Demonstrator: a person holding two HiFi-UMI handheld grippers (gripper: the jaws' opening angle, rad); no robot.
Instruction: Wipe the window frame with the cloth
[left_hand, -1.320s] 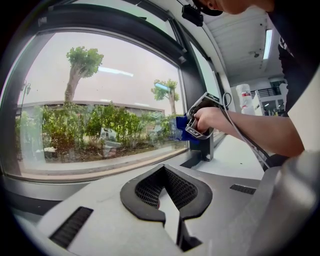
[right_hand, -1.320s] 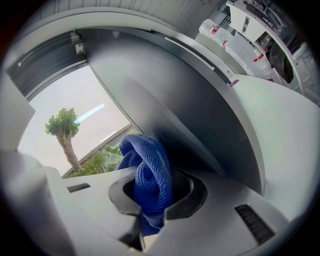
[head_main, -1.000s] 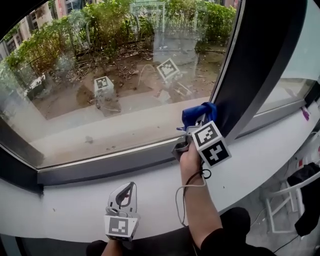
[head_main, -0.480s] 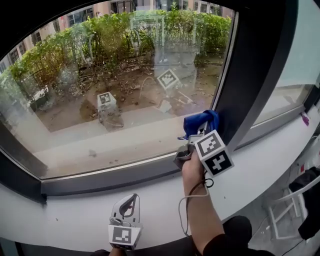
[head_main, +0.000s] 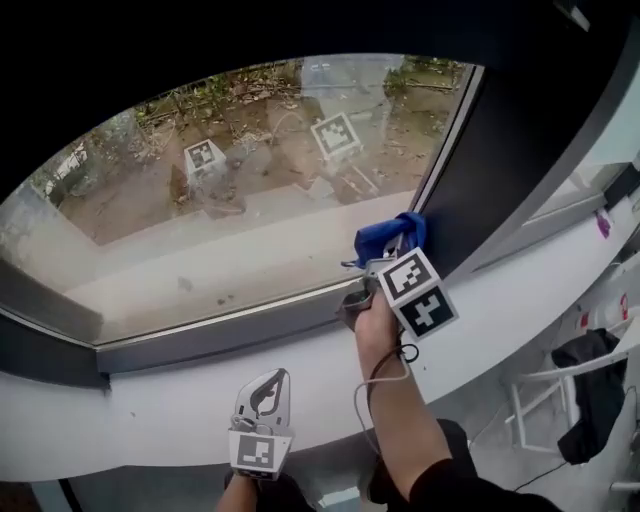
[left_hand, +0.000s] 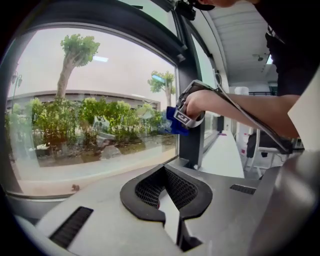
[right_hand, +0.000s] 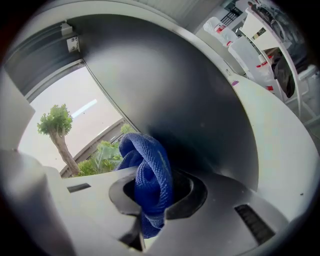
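**A:** At the lower right corner of the clear glass pane (head_main: 250, 180), the right gripper (head_main: 388, 258) is clamping a bunched blue terry cloth (head_main: 392, 234). The wad is lying right against the foot of the dark upright post of the window frame (head_main: 480, 170).

**B:** The right gripper view is showing it plainly. Both jaws are biting on the cloth's middle, a thick loop is bulging out ahead of them, and a tail is hanging below.

**A:** And the left gripper (head_main: 272, 380)?

**B:** It is sitting low by the near edge of the white window sill (head_main: 130, 420), well apart from the cloth. Its jaws are pinched together and nothing is lying between them.

**A:** The grey lower rail of the frame (head_main: 250, 325) is running between the two grippers. The person's bare hand (head_main: 376, 318) is gripping the right one just below the cloth.
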